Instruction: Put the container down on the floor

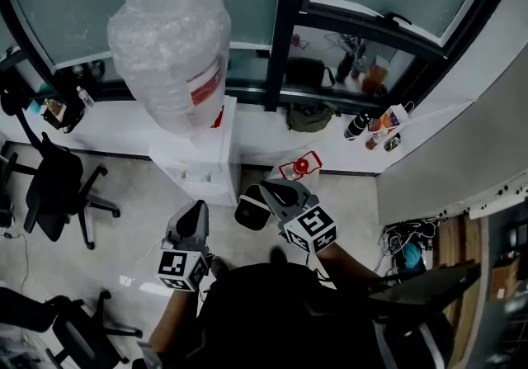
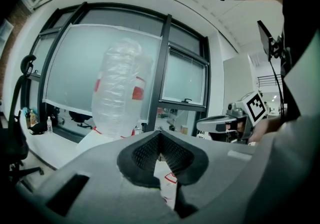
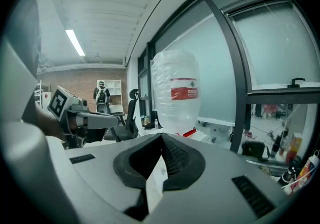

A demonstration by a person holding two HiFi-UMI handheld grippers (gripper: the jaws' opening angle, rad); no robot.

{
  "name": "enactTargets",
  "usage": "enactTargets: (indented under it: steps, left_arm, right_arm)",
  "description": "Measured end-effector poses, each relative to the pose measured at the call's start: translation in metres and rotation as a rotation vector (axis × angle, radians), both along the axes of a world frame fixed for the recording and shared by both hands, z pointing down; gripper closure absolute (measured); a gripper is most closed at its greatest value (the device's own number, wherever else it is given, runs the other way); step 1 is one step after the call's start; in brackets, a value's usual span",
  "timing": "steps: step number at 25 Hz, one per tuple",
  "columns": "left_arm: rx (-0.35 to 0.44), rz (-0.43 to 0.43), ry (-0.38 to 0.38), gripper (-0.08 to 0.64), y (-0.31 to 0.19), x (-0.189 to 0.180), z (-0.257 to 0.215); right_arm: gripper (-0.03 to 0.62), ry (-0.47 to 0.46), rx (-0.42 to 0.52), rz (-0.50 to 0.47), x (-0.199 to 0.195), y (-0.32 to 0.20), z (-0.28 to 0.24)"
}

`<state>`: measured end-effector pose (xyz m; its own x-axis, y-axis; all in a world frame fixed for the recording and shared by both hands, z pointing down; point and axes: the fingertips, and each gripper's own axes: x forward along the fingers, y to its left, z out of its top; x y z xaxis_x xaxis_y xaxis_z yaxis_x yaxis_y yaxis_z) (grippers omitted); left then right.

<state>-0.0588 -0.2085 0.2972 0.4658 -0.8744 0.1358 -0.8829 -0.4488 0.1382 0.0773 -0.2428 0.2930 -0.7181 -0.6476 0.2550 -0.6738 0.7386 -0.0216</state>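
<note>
Straight ahead of you, on top of the white water dispenser (image 1: 202, 167) by the window, stands the big clear plastic water container with a red label (image 1: 171, 45), neck down and wrapped in crinkled film. It looks bulky and stiff, and probably heavy if full. The film will likely be slippery, so press in on opposite sides of the body, low near the shoulder, rather than pinch it. Your left gripper (image 2: 159, 150) and right gripper (image 3: 161, 153) both have their jaws pressed together on nothing, well short of it. The pale tiled floor (image 1: 124, 194) lies below.
</note>
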Motion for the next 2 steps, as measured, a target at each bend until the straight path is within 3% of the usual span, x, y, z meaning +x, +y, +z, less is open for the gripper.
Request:
enactTargets:
  steps: [2]
  left_arm:
    - [-0.001, -0.01, 0.0, 0.554, -0.0024, -0.0035, 0.0008]
  right_arm:
    - [0.584, 0.01, 0.002, 0.004, -0.0012, -0.0019, 0.0011]
